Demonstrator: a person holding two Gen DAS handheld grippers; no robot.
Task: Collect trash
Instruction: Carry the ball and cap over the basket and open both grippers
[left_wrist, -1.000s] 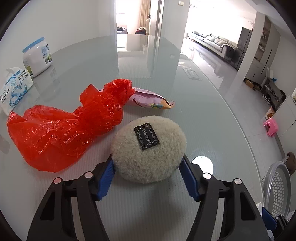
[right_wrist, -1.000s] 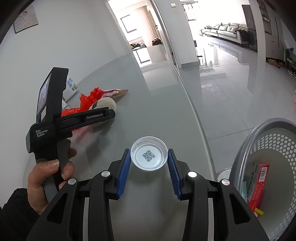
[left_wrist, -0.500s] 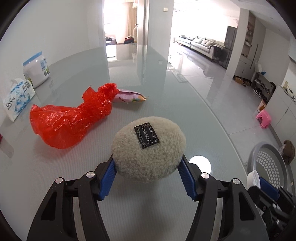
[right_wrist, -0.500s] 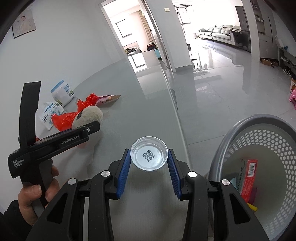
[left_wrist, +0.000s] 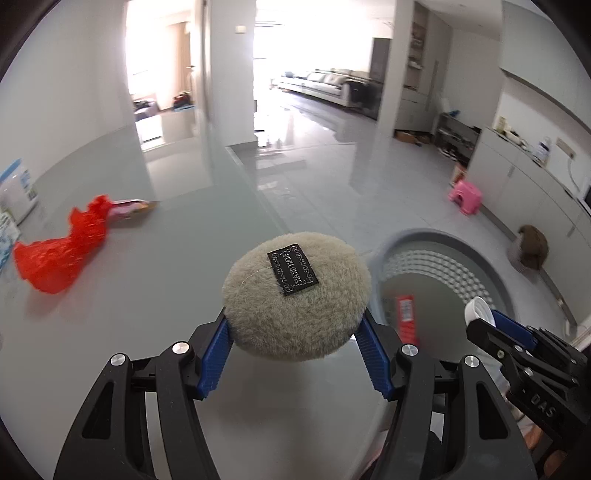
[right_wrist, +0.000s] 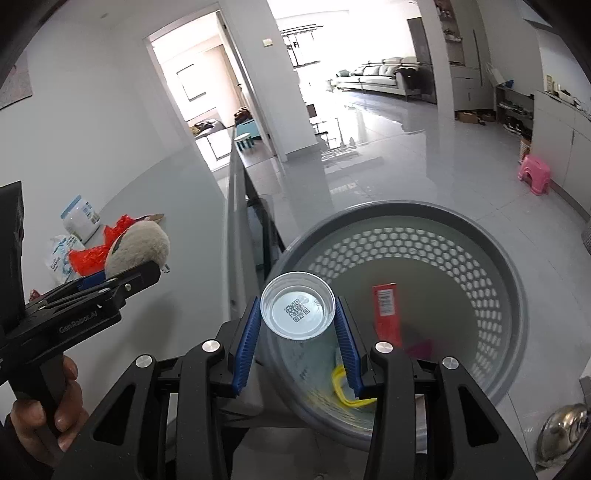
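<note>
Left gripper (left_wrist: 295, 328) is clamping one fluffy puff (left_wrist: 295, 295); right gripper (right_wrist: 298, 328) is gripping one clear cup (right_wrist: 298, 310) — one grey basket (right_wrist: 509, 280) at 3 o'clock is holding one red box (right_wrist: 386, 314).

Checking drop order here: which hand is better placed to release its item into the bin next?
Right, probably. The right gripper holds the clear cup over the grey bin, while the left gripper's fluffy pad seems short of its rim.

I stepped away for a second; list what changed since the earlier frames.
Both grippers swung from over the table toward the grey basket. The right gripper now holds the clear cup over the basket; the left gripper brings the fluffy pad near its rim. Grips unchanged; the red bag stays put.
</note>
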